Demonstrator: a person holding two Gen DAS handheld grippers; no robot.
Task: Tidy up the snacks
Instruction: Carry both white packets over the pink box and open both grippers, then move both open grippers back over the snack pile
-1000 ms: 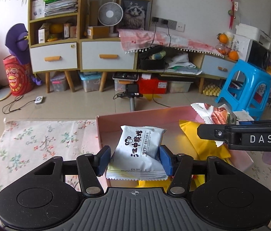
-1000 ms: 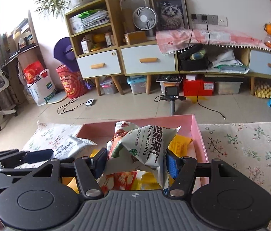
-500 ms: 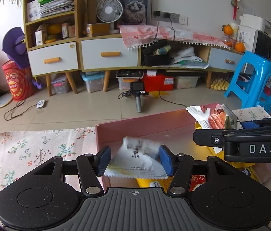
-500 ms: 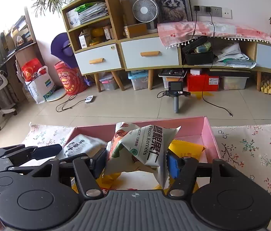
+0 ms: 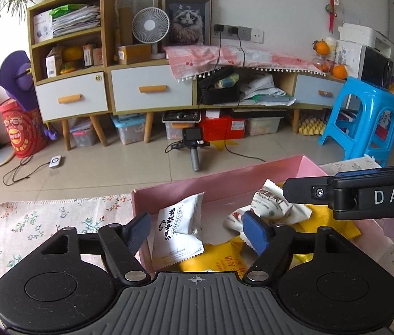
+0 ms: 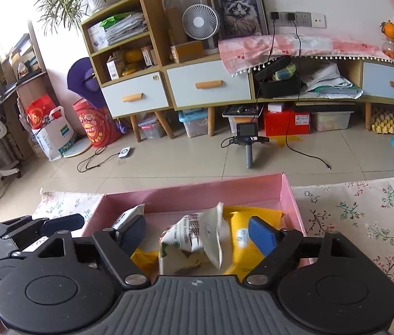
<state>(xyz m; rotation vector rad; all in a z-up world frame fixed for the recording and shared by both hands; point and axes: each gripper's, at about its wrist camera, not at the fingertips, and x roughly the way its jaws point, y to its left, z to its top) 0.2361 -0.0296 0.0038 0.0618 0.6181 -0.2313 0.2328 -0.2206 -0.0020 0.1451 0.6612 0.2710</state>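
Partly hidden behind the left gripper [image 5: 197, 230], the white packet [image 5: 178, 230] leans inside the pink box [image 5: 219, 184], near its 9 o'clock wall; its lower edge is cut off. The jaws are spread wide and touch nothing. The right gripper [image 6: 197, 237] also has its jaws spread, above a crumpled white bag [image 6: 197, 240] whose print is blurred. Glossy yellow packets [image 6: 248, 227] lie beside it at 3 o'clock. A flowered cloth [image 6: 364, 223] covers the table.
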